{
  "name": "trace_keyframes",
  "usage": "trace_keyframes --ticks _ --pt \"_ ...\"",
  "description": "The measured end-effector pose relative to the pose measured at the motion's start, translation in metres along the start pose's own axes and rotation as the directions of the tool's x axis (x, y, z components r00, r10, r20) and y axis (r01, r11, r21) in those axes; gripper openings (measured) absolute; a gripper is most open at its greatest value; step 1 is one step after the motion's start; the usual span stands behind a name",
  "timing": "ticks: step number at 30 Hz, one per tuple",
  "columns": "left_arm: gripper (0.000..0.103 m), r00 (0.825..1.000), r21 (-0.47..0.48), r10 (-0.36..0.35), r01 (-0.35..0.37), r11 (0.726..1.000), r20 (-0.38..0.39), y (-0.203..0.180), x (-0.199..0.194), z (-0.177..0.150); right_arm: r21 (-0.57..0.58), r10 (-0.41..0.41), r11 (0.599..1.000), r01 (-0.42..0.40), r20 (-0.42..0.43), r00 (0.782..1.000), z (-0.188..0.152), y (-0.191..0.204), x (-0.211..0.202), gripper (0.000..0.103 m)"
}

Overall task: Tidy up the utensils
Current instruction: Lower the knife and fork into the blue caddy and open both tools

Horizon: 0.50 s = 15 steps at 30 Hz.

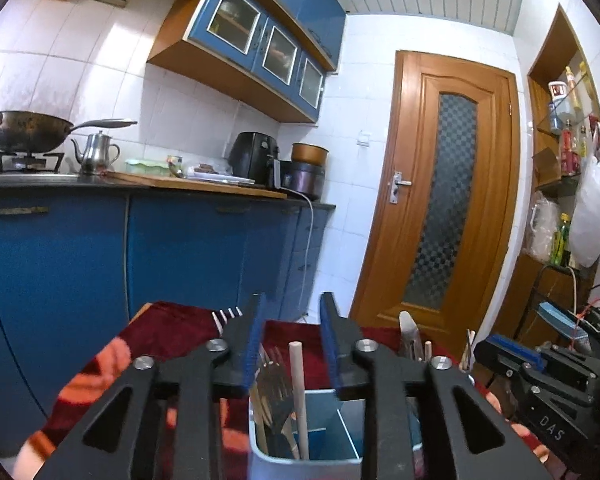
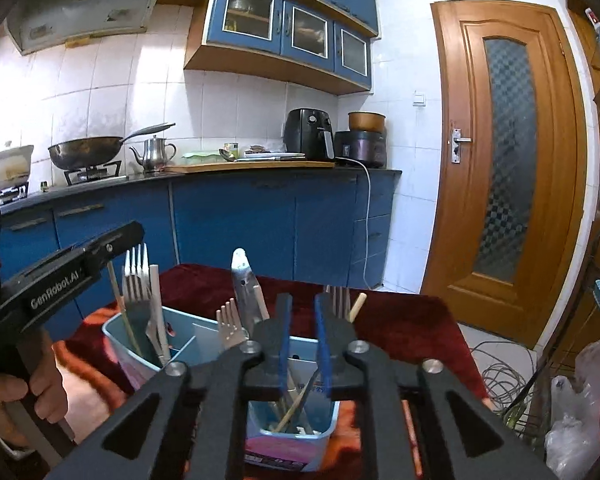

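A light blue utensil holder (image 1: 332, 436) with compartments stands on a red patterned cloth (image 1: 172, 324). It holds forks (image 1: 274, 384), a wooden chopstick (image 1: 298, 392) and a knife (image 1: 409, 334). My left gripper (image 1: 292, 308) is open and empty just above the holder's left compartment. In the right wrist view the holder (image 2: 140, 354) shows forks (image 2: 137, 280), chopsticks and the knife (image 2: 242, 280). My right gripper (image 2: 302, 300) is open and empty above the holder's right compartment. The left gripper body (image 2: 60, 276) appears at the left.
Blue kitchen cabinets (image 2: 236, 216) and a counter with a wok (image 2: 86, 152), a kettle (image 2: 154, 154) and an air fryer (image 2: 310, 134) lie behind. A wooden door (image 2: 504, 160) is at the right. Cables and bags (image 2: 572, 392) lie on the floor at the right.
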State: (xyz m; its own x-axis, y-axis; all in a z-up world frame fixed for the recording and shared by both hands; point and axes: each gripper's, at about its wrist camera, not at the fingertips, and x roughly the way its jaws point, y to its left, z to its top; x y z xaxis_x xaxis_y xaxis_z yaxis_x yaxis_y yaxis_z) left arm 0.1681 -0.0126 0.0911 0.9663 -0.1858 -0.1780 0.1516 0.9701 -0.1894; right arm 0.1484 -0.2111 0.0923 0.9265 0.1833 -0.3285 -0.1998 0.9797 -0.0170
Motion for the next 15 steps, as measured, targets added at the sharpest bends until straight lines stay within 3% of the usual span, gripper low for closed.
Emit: trace_keyframes --ticks 15 --pt "0.034 0.999 0.015 -0.029 0.029 0.999 -0.041 -0.004 -0.063 0.022 0.046 0.06 0.997 -0.064 0.072 0.996 0.021 0.014 -0.07 0.024"
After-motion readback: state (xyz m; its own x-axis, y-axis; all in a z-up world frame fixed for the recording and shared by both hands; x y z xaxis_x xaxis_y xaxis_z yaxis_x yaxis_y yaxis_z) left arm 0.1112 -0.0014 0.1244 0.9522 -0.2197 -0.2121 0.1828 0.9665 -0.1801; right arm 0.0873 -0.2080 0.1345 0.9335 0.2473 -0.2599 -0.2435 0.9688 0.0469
